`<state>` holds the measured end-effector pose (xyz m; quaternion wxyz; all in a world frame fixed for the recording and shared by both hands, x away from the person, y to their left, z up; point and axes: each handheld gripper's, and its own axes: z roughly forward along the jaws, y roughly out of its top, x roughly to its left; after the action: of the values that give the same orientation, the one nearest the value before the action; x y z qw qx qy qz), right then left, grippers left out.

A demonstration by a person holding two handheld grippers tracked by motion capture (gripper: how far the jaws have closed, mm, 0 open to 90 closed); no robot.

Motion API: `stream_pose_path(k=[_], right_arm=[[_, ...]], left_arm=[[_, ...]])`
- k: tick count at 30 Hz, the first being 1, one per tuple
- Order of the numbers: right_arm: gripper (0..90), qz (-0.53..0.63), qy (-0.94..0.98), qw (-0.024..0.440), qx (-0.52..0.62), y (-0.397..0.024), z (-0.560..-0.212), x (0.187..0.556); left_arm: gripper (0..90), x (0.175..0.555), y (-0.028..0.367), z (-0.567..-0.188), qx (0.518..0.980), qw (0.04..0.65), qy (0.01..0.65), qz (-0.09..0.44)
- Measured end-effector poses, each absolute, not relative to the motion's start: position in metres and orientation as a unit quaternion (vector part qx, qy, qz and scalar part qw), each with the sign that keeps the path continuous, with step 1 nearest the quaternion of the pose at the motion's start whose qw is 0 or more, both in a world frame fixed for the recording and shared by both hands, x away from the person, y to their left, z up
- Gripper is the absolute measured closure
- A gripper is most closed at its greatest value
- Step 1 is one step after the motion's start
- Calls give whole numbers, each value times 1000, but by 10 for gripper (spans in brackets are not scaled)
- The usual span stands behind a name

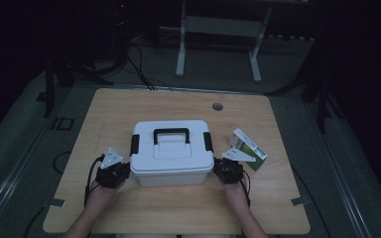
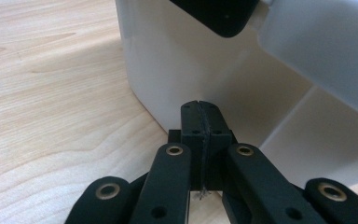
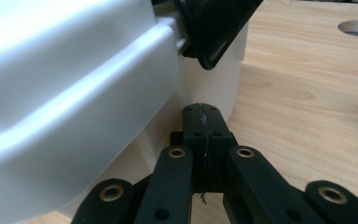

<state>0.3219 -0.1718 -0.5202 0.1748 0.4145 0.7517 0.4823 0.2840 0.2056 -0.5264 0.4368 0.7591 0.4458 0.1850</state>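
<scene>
A white plastic storage box (image 1: 171, 153) with a black carry handle (image 1: 171, 133) and a black latch on each end stands in the middle of the wooden table. My left gripper (image 1: 120, 166) sits at the box's left end, jaws shut with nothing between them. In the left gripper view its tips (image 2: 200, 110) point at the box's wall (image 2: 177, 60), just below the latch (image 2: 216, 16). My right gripper (image 1: 226, 166) is at the box's right end, also shut and empty. Its tips (image 3: 201, 113) lie close under the lid's rim (image 3: 65, 93) and the other latch (image 3: 214, 28).
A small green and white carton (image 1: 248, 148) lies on the table (image 1: 178, 213) just right of my right gripper. A round cable hole (image 1: 218, 106) is at the table's far side. Desk legs and cables stand on the dark floor beyond.
</scene>
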Motion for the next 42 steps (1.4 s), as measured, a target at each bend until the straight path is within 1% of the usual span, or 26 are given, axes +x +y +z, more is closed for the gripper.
stream_pose_path(k=[4, 5, 10, 18, 21, 24, 28, 34, 38, 39, 40, 41, 42], right_arm=[[900, 479, 755, 177, 412, -174, -520, 315], [900, 480, 757, 178, 406, -176, -520, 309], [900, 481, 757, 177, 406, -179, -520, 303], [900, 484, 754, 173, 409, -191, -521, 290], [900, 485, 752, 173, 411, -195, -521, 285], [900, 483, 751, 173, 415, -201, -520, 282], [900, 482, 751, 177, 415, -202, -520, 282], [900, 484, 750, 177, 415, -203, -521, 281], [900, 484, 751, 174, 414, -203, -521, 281], [900, 485, 751, 174, 413, -204, -521, 282], [900, 484, 752, 174, 412, -204, -521, 282], [900, 481, 754, 175, 412, -204, -521, 283], [900, 481, 754, 175, 412, -204, -521, 283]], left_arm=[[895, 280, 205, -527, 760, 438, 442, 187], [895, 277, 204, -528, 759, 442, 439, 188], [895, 275, 204, -528, 759, 447, 439, 178], [895, 264, 194, -529, 769, 449, 419, 177], [895, 263, 189, -528, 774, 444, 412, 184], [894, 262, 185, -527, 783, 439, 402, 185], [894, 261, 183, -524, 786, 433, 405, 178], [894, 260, 186, -526, 783, 443, 403, 168], [892, 259, 186, -527, 787, 439, 396, 172], [878, 259, 186, -527, 787, 439, 396, 172], [825, 260, 189, -527, 784, 439, 404, 175], [753, 260, 189, -527, 784, 439, 404, 175], [753, 261, 192, -528, 779, 444, 409, 170]])
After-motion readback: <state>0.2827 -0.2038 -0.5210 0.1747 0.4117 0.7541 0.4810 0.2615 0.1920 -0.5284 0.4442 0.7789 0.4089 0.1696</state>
